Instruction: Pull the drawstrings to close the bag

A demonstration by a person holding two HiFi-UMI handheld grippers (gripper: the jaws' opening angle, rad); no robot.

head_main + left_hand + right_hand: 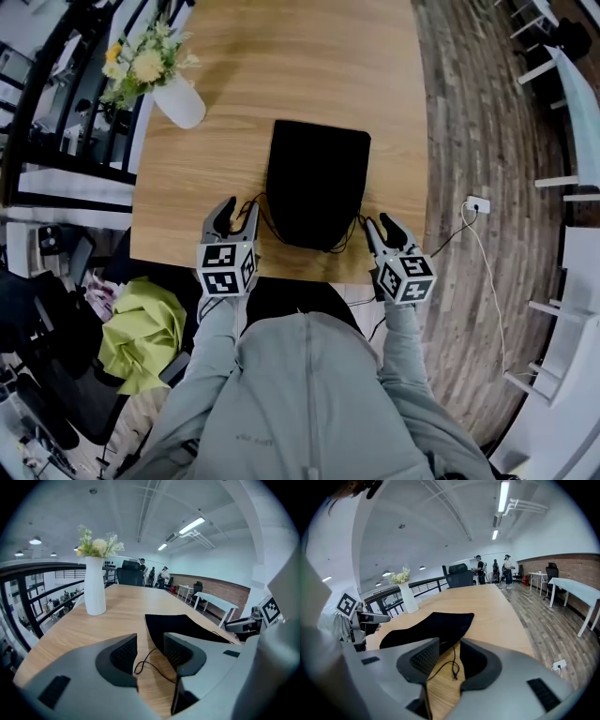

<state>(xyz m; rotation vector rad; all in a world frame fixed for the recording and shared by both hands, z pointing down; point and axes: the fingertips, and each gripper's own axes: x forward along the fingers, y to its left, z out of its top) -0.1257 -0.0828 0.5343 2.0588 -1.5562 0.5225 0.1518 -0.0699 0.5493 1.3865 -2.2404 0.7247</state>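
Position of the task item: a black bag (317, 183) is found lying flat on the wooden desk (281, 56), close to the desk's near edge and directly in front of the person. Its near end is narrower than its far end. Thin dark cords are seen emerging at the near end on both sides.

Left claw (236, 214): it is held just beside the bag's near left corner, above the desk surface and pointed down and forward. Its jaws are set wide apart. In the left gripper view, the left drawstring (149, 660) is seen curling on the desk in the gap between the jaws. Neither pad is closed on it, and nothing is gripped.

Right claw (382, 228): it is held just beside the bag's near right corner, in a matching attitude. Its jaws are likewise well apart. In the right gripper view, the right drawstring (453, 660) is seen running through the gap, with its free end looped there. No grip on it is observed.

Surroundings: a white vase (180, 101) holding pale flowers (141, 61) is noted at the desk's far left corner, well apart from the bag. A green cloth (142, 333) is recorded below the desk on the left side. A white socket block (478, 203) with a trailing cable lies on the wooden floor (487, 112) to the right.
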